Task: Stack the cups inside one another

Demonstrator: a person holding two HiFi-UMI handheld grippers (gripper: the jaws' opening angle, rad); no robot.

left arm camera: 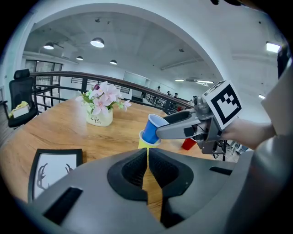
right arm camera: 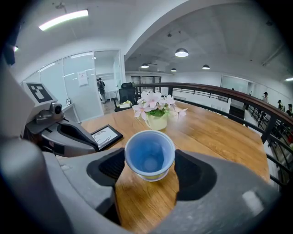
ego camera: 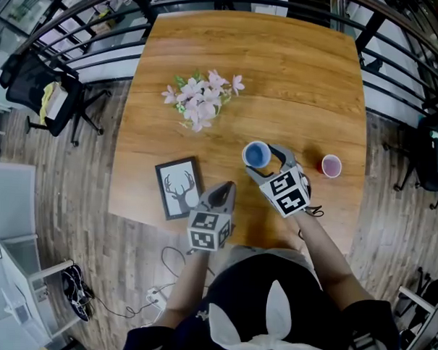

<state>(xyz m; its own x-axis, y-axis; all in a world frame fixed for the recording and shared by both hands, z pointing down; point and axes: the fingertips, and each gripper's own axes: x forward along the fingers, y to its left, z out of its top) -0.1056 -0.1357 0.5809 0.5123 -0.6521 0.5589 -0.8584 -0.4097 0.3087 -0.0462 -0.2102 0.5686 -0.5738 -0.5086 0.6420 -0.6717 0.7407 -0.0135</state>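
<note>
The big wooden table (ego camera: 295, 80) is in front of you. A picture frame (ego camera: 180, 187) with a deer lies flat at 8 o'clock from the blue cup, and a pot of pink flowers (ego camera: 200, 101) stands at 11 o'clock.

Your left gripper (ego camera: 222, 191) is low at 7 o'clock, near the table's edge. Its fingers are closed with nothing in them.

Your right gripper (ego camera: 269, 165) has its fingers on both sides of the blue cup (right arm camera: 149, 157) and is holding it. The blue cup leans a bit, and its bottom is inside the yellow cup (left arm camera: 143, 141), which stands on the table. The small red cup (ego camera: 331, 166) stands alone at 3 o'clock, well apart.

I think you are putting the blue cup into the yellow one. Next, stand it up straight, push it down gently and let go. Go slowly, or the yellow cup may tip. Then the red cup is the one left to stack.
</note>
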